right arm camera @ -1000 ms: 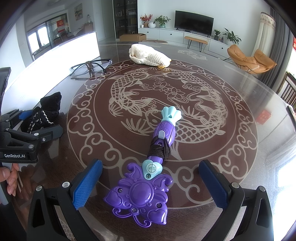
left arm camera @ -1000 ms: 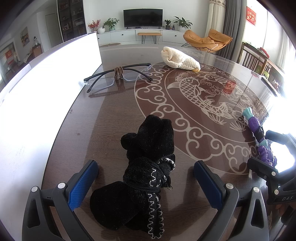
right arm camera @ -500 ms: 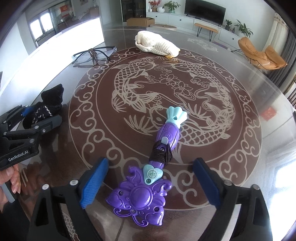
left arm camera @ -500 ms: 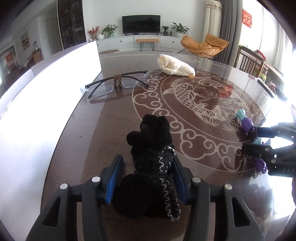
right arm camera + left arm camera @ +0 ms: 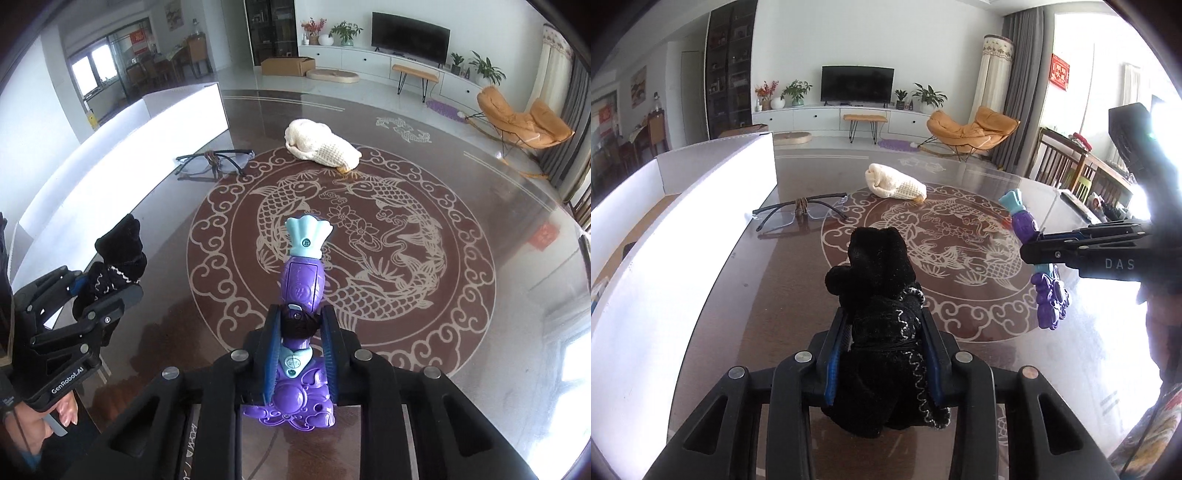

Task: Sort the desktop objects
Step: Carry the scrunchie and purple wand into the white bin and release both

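While both grippers tilt down above the fish-pattern table point(image 5: 461, 314), left gripper point(image 5: 882, 325) jaws are closing on the black sock bundle point(image 5: 879, 295); right gripper point(image 5: 301, 328) clamps the purple toy wand point(image 5: 301, 284).

The sock bundle point(image 5: 877, 295) is black with a white zigzag trim. The toy wand point(image 5: 301, 288) is purple with pale turquoise ends. The table point(image 5: 424, 177) is dark brown, patterned with cream fish and cloud scrolls; beyond the fish lies a cream knitted sock point(image 5: 319, 146).
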### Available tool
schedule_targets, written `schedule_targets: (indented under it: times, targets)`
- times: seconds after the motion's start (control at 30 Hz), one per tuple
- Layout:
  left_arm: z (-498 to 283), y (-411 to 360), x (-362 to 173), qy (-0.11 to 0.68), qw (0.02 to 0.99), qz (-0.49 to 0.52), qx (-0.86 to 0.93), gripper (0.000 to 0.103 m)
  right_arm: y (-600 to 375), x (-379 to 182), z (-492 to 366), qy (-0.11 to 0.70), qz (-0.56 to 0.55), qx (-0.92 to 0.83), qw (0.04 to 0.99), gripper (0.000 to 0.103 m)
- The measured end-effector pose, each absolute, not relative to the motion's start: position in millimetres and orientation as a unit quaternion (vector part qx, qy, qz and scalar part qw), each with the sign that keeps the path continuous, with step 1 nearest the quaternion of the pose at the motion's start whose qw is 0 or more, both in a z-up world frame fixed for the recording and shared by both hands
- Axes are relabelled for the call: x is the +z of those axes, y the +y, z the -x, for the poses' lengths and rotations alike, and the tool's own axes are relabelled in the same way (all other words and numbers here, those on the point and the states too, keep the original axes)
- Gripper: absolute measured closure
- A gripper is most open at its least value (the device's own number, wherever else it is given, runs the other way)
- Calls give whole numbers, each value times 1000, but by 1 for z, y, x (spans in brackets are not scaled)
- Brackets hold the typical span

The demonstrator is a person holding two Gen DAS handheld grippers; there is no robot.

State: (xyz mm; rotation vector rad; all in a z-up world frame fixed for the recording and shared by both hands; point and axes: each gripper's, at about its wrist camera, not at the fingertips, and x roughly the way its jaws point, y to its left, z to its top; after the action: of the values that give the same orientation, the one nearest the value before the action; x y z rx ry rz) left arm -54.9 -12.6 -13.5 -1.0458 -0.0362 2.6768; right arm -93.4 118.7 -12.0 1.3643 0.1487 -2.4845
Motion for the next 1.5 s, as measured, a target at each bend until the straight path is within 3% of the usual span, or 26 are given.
schedule_targets:
  times: [0.3, 0.57, 0.8, 1.07, 1.13, 1.17, 1.2, 1.23, 1.27, 1.3, 1.4, 1.5]
  targets:
    - [30, -61, 34, -73, 122, 328, 934, 67, 93, 45, 94, 29, -431, -878, 205, 81]
    - [42, -170, 99, -85, 37, 306, 948, 67, -10, 101, 120, 33, -379, -875, 300, 81]
    - [65, -279, 63, -134, -72, 363, 919, 67, -155, 110, 137, 31, -357, -846, 395, 81]
    - [82, -318, -9, -194, -121, 451, 863, 64, -266, 38, 153, 105, -396, -827, 384, 81]
    - [80, -319, -6, -206, -114, 442, 866, 49, -273, 17, 159, 110, -420, -822, 369, 81]
    - [79, -317, -4, -204, -112, 436, 869, 36, -274, 8, 161, 111, -430, -818, 365, 78]
    - [80, -314, 0, -197, -115, 433, 872, 25, -272, 1, 162, 112, -438, -816, 361, 67]
    - [80, -311, 2, -185, -124, 432, 874, 22, -270, -3, 162, 113, -440, -816, 357, 58]
    - [82, -309, 2, -175, -137, 434, 873, 12, -268, -3, 162, 113, -435, -823, 347, 43]
    - [81, -311, 3, -172, -144, 432, 873, 8, -262, -2, 160, 110, -428, -829, 341, 38]
    - [77, -312, 4, -171, -157, 420, 877, 7, -238, 10, 153, 83, -408, -846, 333, 21]
    - [64, -305, 9, -173, -160, 386, 892, 7, -196, 31, 140, 60, -363, -872, 322, 17]
